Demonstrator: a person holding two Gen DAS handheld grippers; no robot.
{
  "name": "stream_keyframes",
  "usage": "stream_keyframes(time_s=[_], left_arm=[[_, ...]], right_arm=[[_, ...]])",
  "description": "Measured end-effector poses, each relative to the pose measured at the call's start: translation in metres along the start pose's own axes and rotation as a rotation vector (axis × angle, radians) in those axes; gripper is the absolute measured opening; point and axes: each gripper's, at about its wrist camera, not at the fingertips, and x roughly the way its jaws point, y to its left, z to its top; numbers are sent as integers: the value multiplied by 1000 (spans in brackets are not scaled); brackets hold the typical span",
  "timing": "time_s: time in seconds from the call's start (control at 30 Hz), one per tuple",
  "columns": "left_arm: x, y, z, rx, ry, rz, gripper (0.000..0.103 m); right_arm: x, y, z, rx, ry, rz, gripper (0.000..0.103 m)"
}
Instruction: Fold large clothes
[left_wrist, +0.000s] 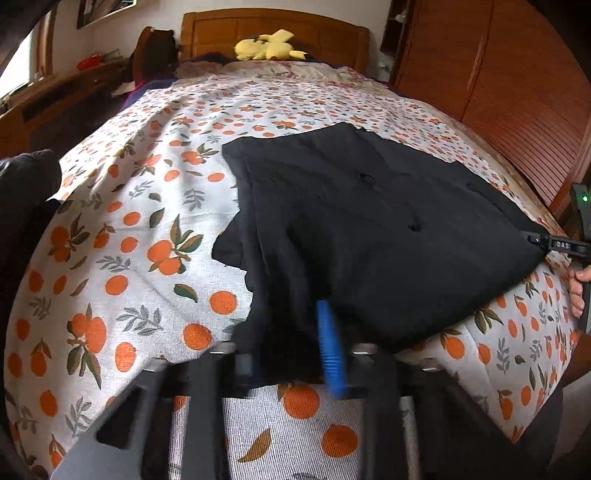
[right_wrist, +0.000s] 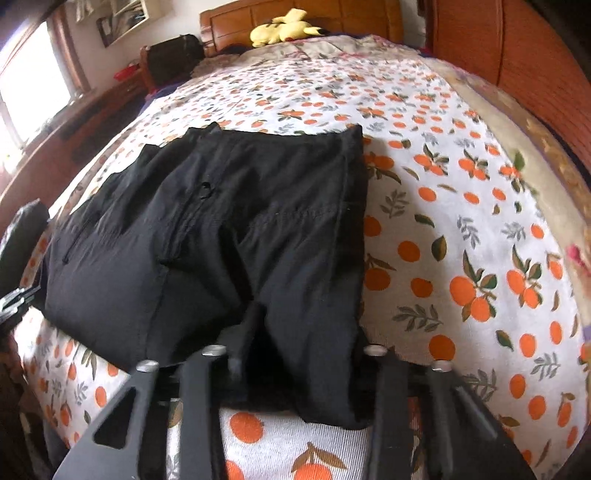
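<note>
A black garment (left_wrist: 369, 229) lies spread on the bed, partly folded, with a seam and a small button showing. My left gripper (left_wrist: 291, 336) is at the garment's near left corner. Its blue pad (left_wrist: 328, 343) presses into bunched black cloth, and the other finger is hidden under the fabric. In the right wrist view the same garment (right_wrist: 207, 229) fills the middle. My right gripper (right_wrist: 299, 336) is shut on its near right hem, with one dark finger (right_wrist: 247, 328) showing and cloth gathered between the jaws. The right gripper (left_wrist: 554, 244) also shows at the garment's corner in the left wrist view.
The bedspread (left_wrist: 140, 236) is white with an orange-fruit print. A yellow plush toy (left_wrist: 267, 46) lies by the wooden headboard (left_wrist: 273, 29). A wooden slatted wardrobe (left_wrist: 517, 92) stands along the right side. A hand (left_wrist: 578, 291) holds the right gripper's handle. A window (right_wrist: 33, 81) is at the left.
</note>
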Motion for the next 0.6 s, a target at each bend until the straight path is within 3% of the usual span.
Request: stream_keyframes(time_s=[0.17,0.4,0.6], left_arm=[[-10,3,-2,6,-20,-47,8],[-36,3,-14,27,-44,-119,5],[-72,-1,-40,37,-44,-169,5]], right_arm=[[-17,12,1,-30,-21,-54,15],[-52,21,-11,-29,-32,-90,14],[-86,31,-45,-37,-26,-95,14]])
